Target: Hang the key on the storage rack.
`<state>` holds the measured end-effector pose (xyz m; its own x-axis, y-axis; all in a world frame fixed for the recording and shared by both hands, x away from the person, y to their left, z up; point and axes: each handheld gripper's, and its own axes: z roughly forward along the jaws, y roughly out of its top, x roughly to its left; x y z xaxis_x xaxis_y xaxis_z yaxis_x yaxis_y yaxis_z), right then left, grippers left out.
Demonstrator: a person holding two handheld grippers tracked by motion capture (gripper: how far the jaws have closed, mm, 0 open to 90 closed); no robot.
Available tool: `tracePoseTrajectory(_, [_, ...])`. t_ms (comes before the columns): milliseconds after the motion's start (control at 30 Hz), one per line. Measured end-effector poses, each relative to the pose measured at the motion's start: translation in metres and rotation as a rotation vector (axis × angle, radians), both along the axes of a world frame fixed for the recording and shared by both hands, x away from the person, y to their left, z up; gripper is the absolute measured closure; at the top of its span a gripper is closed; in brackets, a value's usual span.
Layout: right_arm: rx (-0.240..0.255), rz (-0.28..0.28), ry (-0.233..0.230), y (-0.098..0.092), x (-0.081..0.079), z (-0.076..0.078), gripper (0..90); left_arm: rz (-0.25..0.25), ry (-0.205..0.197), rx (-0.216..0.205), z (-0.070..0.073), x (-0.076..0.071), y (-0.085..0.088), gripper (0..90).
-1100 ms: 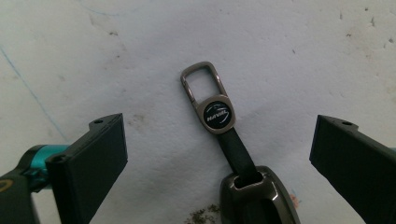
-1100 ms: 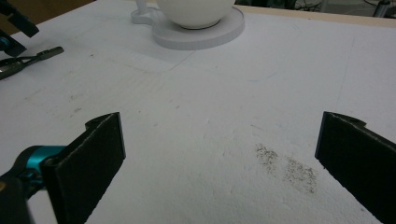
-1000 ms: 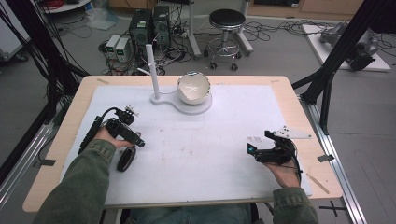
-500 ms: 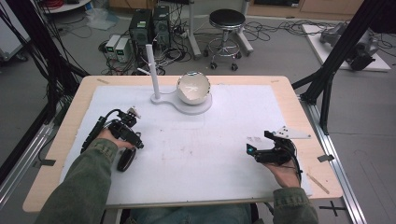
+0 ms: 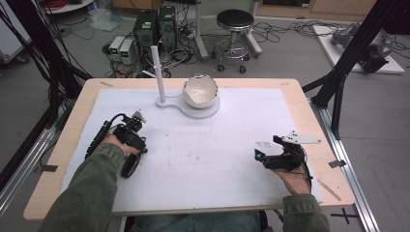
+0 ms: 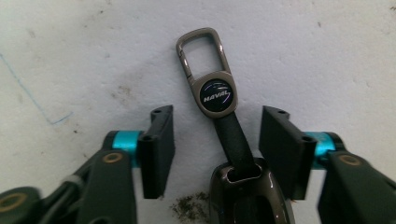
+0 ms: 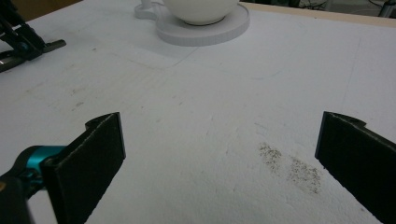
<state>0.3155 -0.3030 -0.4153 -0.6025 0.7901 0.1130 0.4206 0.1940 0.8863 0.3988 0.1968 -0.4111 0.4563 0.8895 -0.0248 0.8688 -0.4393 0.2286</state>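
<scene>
High view: the left gripper (image 5: 137, 117) points down at the white mat (image 5: 232, 159); the right gripper (image 5: 265, 155) rests apart. Left gripper view: jaws parted, empty, straddling the key fob (image 6: 219, 112) on the mat; closing squarely on its strap seems wise. Right gripper view: jaws wide, empty.

Even, bright overhead light leaves only faint shadows on the white mat (image 5: 217, 159), the bowl (image 5: 200, 90) gleaming slightly, while the high view is soft and blocky and both gripper views are sharp mid-frame, their near jaws somewhat blurred.
</scene>
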Motion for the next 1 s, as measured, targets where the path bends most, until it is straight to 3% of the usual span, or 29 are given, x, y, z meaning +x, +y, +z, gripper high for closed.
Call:
tracePoseTrajectory(167, [-0.008, 0.008, 0.001, 0.001, 0.000, -0.001, 0.6, 0.014, 0.013, -0.024, 0.002, 0.001, 0.004, 62.6])
tracePoseTrajectory(367, [-0.013, 0.008, 0.002, 0.001, 0.000, -0.001, 0.6, 0.007, 0.019, -0.005, 0.002, 0.002, 0.003, 72.8])
tracePoseTrajectory(467, [-0.015, 0.008, 0.008, 0.002, 0.000, -0.001, 0.6, 0.016, 0.045, -0.031, 0.002, 0.005, 0.007, 74.7])
tracePoseTrajectory(500, [-0.017, 0.010, 0.005, 0.002, 0.001, -0.001, 0.6, 0.015, 0.055, -0.040, 0.002, 0.006, 0.009, 81.6])
tracePoseTrajectory(633, [-0.024, 0.014, 0.010, 0.003, 0.001, -0.002, 0.6, 0.000, 0.076, -0.075, 0.001, 0.009, 0.015, 84.4])
tracePoseTrajectory(1000, [-0.023, 0.008, 0.007, 0.002, 0.000, -0.002, 0.6, -0.032, 0.078, -0.090, 0.002, 0.008, 0.017, 84.7])
